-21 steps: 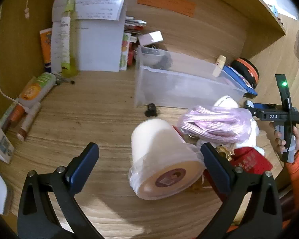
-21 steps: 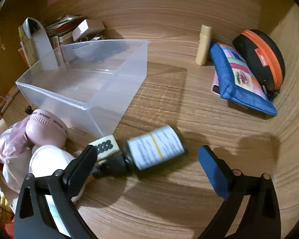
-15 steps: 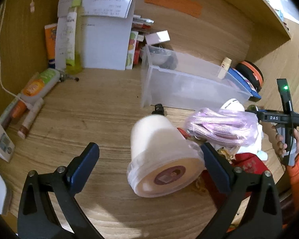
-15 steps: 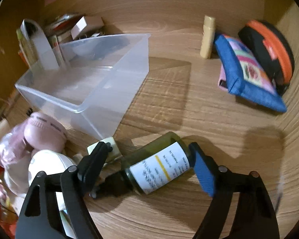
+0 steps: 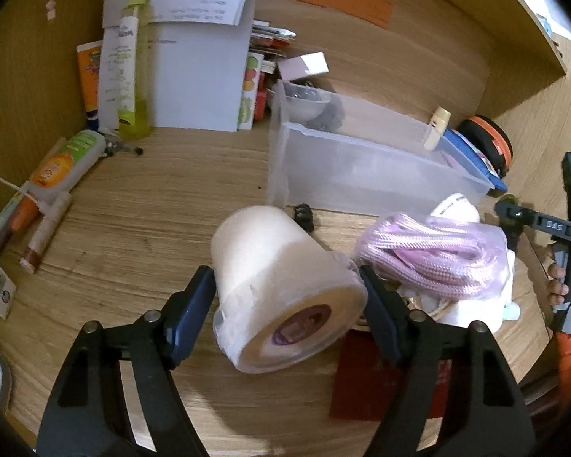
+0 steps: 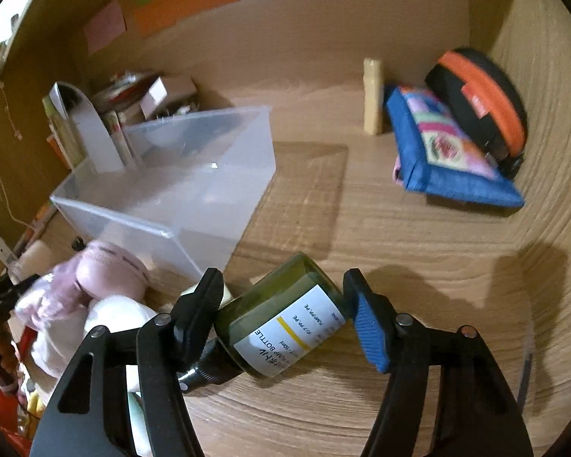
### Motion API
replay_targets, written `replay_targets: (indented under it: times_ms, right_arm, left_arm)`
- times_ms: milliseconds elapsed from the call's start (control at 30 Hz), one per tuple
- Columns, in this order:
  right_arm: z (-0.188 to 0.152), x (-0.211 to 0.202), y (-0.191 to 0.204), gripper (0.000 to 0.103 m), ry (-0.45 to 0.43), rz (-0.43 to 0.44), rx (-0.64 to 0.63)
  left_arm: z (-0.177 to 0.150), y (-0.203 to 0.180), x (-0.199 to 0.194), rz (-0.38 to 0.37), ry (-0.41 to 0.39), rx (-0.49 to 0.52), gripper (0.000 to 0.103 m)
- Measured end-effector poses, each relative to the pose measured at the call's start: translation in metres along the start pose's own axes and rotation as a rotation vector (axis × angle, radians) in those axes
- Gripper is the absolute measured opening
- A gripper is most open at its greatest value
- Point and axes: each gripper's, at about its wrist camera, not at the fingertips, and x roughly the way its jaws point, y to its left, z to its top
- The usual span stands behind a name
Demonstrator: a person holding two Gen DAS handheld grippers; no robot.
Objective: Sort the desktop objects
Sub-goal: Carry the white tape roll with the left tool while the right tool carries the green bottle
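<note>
Near the clear bin (image 6: 163,205), each hand-held gripper pinches its item, left (image 5: 287,297) the white roll (image 5: 281,289), right (image 6: 285,304) the green bottle (image 6: 281,320); lift level, squeezing gently.

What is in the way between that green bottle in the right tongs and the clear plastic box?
Nothing visible. The green bottle sits between the right tongs, close to the near corner of the clear box. Only bare wooden desk lies between them, and the box's top is open.
</note>
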Motion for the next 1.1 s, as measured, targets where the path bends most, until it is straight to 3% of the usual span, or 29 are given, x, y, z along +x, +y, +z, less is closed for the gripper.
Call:
replay_targets:
  times_ms: [467,667,833,1100]
  right_arm:
    - [0.032,-0.047,0.027,0.062,-0.16,0.041,-0.041]
    - [0.05,-0.044,0.047,0.062,-0.189,0.067,-0.076]
    - [0.061,-0.036,0.063,0.062,-0.195,0.104,-0.107]
    - [0.072,-0.005,0.081,0.062,-0.15,0.131,-0.139]
  left_arm:
    - [0.037,-0.001,-0.026,0.017,-0.127,0.024,0.073]
    - [0.062,-0.005,-0.037,-0.034,-0.17,0.043,0.073]
    - [0.079,-0.012,-0.034,-0.065,-0.174,0.066,0.073]
    - [0.097,-0.021,0.0,-0.093,-0.108,0.101,0.073]
